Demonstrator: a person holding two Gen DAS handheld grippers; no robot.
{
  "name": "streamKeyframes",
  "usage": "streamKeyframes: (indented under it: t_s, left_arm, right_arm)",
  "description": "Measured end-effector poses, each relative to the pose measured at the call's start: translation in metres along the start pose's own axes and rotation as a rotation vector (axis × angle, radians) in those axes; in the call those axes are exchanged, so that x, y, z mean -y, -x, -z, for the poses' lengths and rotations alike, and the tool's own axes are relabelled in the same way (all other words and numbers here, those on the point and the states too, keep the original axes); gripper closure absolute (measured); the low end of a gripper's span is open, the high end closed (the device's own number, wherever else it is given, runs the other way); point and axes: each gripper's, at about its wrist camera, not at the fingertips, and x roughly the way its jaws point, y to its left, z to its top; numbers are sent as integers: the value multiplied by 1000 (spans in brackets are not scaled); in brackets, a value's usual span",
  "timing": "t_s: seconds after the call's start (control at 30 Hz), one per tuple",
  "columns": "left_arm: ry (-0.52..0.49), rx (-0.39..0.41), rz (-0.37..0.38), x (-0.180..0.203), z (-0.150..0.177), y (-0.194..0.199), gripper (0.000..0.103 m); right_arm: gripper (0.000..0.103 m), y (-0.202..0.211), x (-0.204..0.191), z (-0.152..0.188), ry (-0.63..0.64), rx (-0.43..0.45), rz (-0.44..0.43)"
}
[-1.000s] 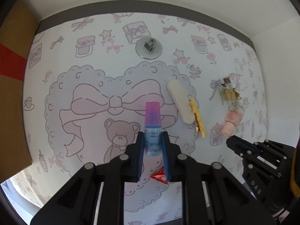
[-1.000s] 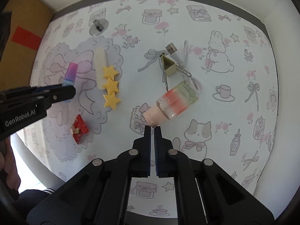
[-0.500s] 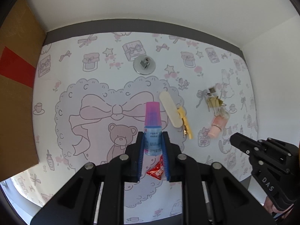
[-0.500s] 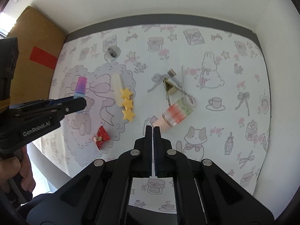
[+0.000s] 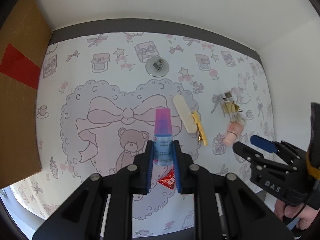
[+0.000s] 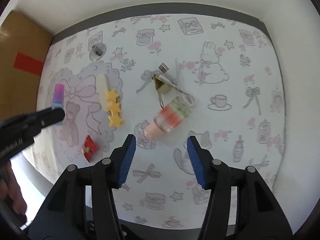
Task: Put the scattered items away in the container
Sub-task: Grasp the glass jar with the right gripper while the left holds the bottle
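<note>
Left gripper [image 5: 164, 152] is clamped on a small blue bottle with a pink cap [image 5: 163, 132], body pinched between the blue pads, cap pointing away from the camera, held above the mat. Right gripper [image 6: 161, 156] is pointed down over the patterned mat [image 6: 230, 120]; its jaws are opening, nothing between the pads.

Just beyond the right gripper's tips a clear pink-capped bottle [image 6: 170, 118] is seen lying on its side, pink cap toward the near left. A gold binder clip [image 6: 162, 85] and a USB plug [image 6: 163, 68] lie just past it, with a ring of thin tape [image 6: 189, 100] touching the bottle's far end.

To the left, a yellow star hair clip [image 6: 114, 109] is laid alongside a cream oval piece [image 6: 103, 90], touching it. A red wrapped candy [image 6: 89, 148] sits near left, under the held bottle in the left wrist view. A round metal disc [image 5: 158, 67] is at the far side. A brown cardboard box with red tape [image 5: 18, 92] stands at the mat's left edge. A person's hand [image 5: 296, 216] is seen on the right gripper's handle.
</note>
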Motion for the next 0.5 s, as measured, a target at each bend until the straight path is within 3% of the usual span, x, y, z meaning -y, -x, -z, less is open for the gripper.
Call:
streamKeyframes:
  t_s: [0.3, 0.37, 0.5]
  left_arm:
    - [0, -19, -6, -4, -6, -6, 85]
    - [-2, -24, -6, -4, -8, -8, 85]
    - [-4, -29, -3, -3, -11, -11, 85]
  right_arm:
    - [50, -27, -3, -21, -15, -59, 30]
    - [72, -30, -4, -22, 4, -65, 32]
    - [74, -32, -8, -22, 41, -68, 35]
